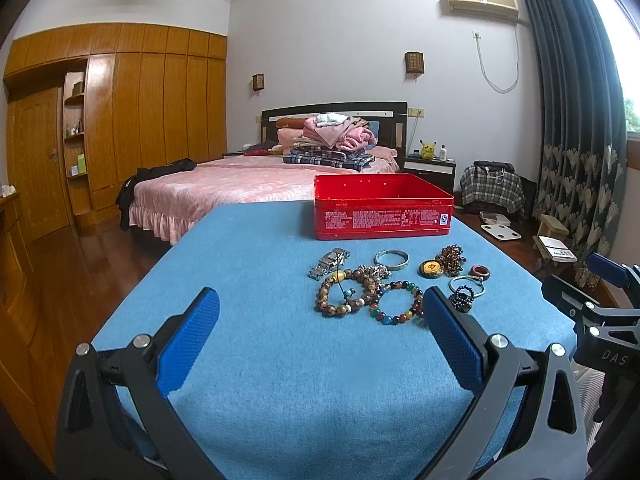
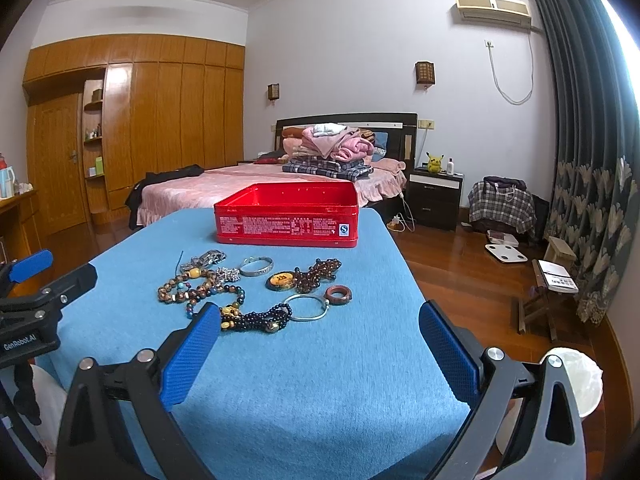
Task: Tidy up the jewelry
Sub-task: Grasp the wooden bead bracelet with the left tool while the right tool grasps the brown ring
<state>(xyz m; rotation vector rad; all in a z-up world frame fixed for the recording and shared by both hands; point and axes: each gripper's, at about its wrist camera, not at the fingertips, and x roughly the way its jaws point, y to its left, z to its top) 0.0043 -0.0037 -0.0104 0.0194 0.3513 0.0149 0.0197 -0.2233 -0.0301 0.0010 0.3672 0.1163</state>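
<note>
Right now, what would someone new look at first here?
Probably the red tin, open and standing at the far end of the blue table. Next, the jumble of jewelry spread just in front of it: bead bracelets, a silver bangle, a watch. Both grippers, left and right, hang open at the near edge.

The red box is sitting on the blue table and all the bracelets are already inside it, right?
Not quite. The red box does sit on the blue table, but the bracelets lie on the cloth in front of it, not inside. The right wrist view shows this.
</note>
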